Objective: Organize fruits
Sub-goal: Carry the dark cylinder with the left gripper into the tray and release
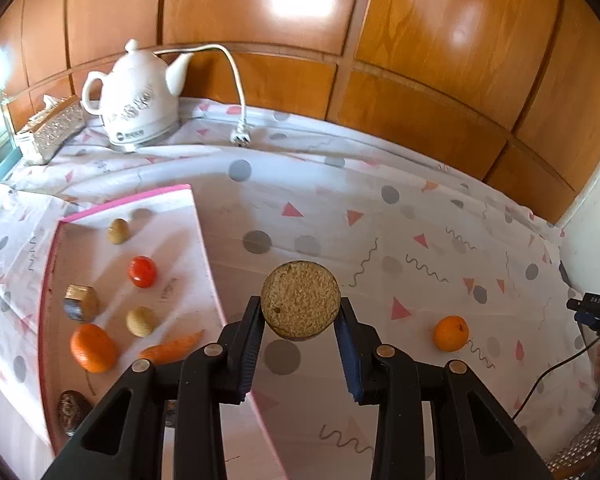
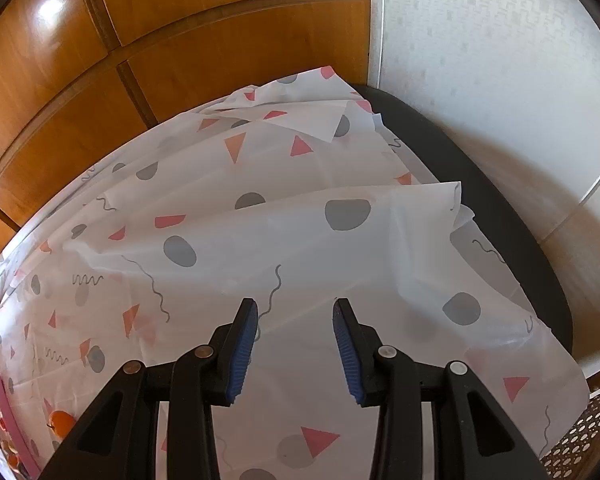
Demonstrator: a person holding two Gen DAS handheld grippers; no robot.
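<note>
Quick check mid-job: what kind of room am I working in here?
Most likely a home dining or kitchen corner. A white electric kettle with an unplugged cord and a glittery tissue box sit on a table under a patterned plastic tablecloth, against glossy wood panelling.

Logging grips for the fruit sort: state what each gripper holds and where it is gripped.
Left gripper clamps a round, flat, brown rough-faced disc by its opposite edges, lifted off the cloth. Right gripper holds nothing.
</note>
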